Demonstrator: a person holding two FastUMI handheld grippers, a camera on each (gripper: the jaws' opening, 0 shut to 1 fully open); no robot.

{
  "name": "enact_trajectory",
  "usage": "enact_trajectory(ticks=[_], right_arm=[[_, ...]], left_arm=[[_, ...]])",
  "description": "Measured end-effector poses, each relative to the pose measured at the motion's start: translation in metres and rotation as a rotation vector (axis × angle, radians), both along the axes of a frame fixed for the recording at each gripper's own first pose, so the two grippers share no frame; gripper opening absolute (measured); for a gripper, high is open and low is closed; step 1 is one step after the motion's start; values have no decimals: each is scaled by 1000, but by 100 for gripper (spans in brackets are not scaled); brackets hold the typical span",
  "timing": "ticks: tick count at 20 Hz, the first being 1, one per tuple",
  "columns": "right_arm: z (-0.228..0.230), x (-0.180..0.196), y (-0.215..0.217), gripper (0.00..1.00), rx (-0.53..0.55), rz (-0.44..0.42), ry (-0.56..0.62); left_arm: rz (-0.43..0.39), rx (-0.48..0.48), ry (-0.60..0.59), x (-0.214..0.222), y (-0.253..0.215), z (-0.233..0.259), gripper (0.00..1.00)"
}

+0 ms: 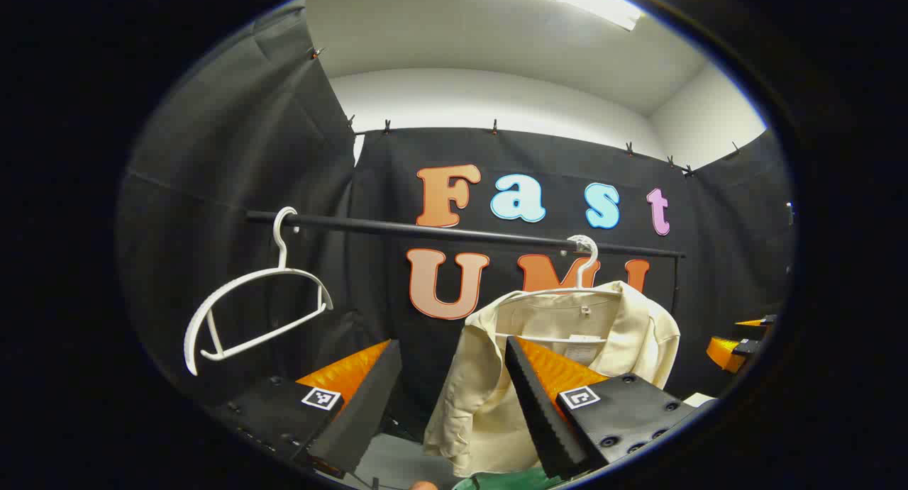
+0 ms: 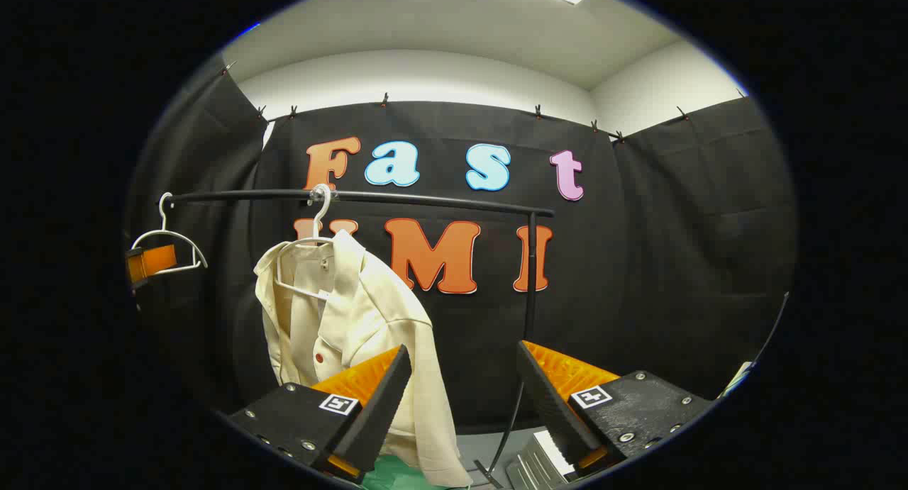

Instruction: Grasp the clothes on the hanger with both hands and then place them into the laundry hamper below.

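Black-draped booth with a rail (image 2: 355,196) across the back. The shirt (image 1: 489,376) hangs from a hanger (image 1: 583,263) on the rail, above the green hamper (image 2: 386,474). Judged light, limp and smooth: grip both shoulders. Left tool (image 1: 454,398) and right tool (image 2: 464,398) stand wide open, holding nothing. A spare hanger (image 1: 248,291) hangs nearby.

Pretty open in front of both grippers. The cream shirt (image 2: 355,334) hangs on a white hanger (image 2: 312,256) off the black rail (image 2: 369,198), with clear air to its right up to the rail's upright post (image 2: 530,277). 1 bare hanger (image 1: 248,313) dangles well apart at the rail's other end.
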State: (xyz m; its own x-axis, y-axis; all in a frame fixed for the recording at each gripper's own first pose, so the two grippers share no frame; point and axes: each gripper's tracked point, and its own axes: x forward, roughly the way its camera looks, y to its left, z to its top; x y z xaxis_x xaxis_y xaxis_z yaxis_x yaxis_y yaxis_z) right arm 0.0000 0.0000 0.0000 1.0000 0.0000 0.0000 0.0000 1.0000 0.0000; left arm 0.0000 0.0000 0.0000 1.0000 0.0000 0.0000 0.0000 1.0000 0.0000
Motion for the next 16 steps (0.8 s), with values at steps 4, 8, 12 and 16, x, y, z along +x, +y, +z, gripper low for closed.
enact_trajectory(ticks=[4, 8, 12, 16], right_arm=[[-2, 2, 20, 93, 2, -19, 3], [-7, 0, 45, 93, 15, -32, 1], [-15, -2, 72, 93, 11, -26, 12], [-19, -5, 95, 93, 30, -20, 34]], left_arm=[[-14, 22, 6, 10, 11, -3, 96], [-14, 21, 29, 13, 32, -15, 92], [26, 20, 47, 7, 64, -29, 96], [16, 34, 45, 5, 77, -31, 96]])
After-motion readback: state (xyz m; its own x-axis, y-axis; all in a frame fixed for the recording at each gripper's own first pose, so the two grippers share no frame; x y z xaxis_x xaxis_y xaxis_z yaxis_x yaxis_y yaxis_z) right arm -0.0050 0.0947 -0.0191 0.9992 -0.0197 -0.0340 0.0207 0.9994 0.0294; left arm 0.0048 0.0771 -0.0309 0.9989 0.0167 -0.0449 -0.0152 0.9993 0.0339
